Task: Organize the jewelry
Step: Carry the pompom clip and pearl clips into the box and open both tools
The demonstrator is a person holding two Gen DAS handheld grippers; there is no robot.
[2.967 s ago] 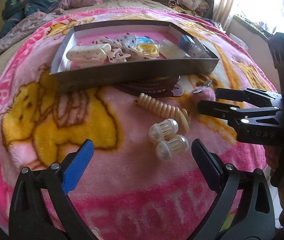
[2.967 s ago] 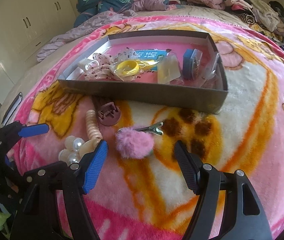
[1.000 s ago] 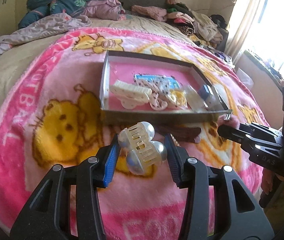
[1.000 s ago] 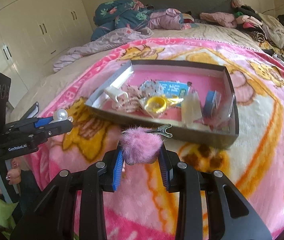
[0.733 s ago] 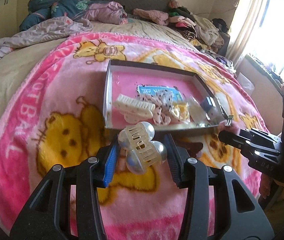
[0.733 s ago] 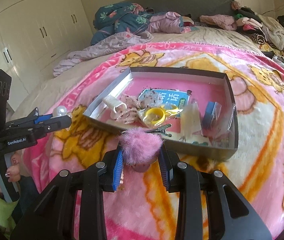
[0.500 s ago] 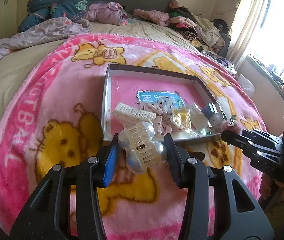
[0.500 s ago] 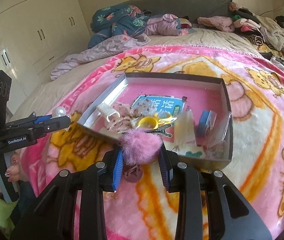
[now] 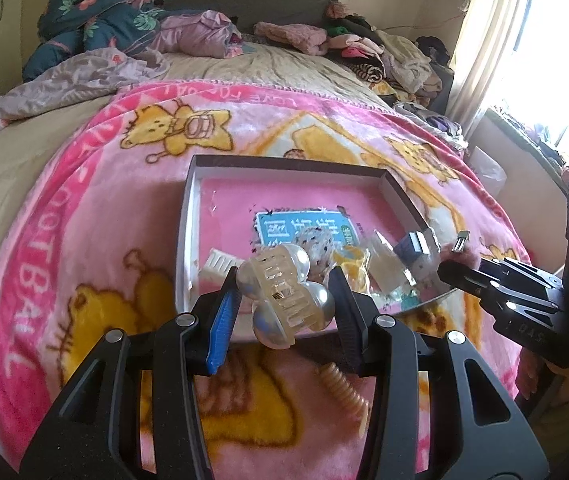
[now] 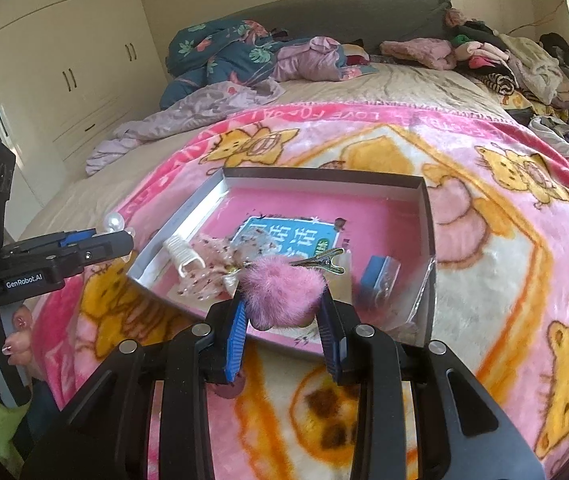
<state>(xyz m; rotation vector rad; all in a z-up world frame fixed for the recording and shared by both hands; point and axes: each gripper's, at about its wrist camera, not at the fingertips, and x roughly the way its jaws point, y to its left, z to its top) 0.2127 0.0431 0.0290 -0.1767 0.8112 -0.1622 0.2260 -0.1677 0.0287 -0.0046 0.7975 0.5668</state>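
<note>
Currently clamped in left gripper [image 9: 284, 304]: translucent cream pearl-studded claw clip [image 9: 284, 300]. Clamped in right gripper [image 10: 282, 320]: fluffy pink pom-pom hair clip [image 10: 282, 292]. Both above shallow grey cardboard tray [image 10: 428, 248].

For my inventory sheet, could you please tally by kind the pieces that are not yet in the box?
Pearl claw clip, in the left claw: 1
Pink pompom clip, in the right claw: 1
Cream spiral hair tie, on the blanket: 1
Brown clip, mostly hidden, on the blanket: 1
Total: 4
</note>
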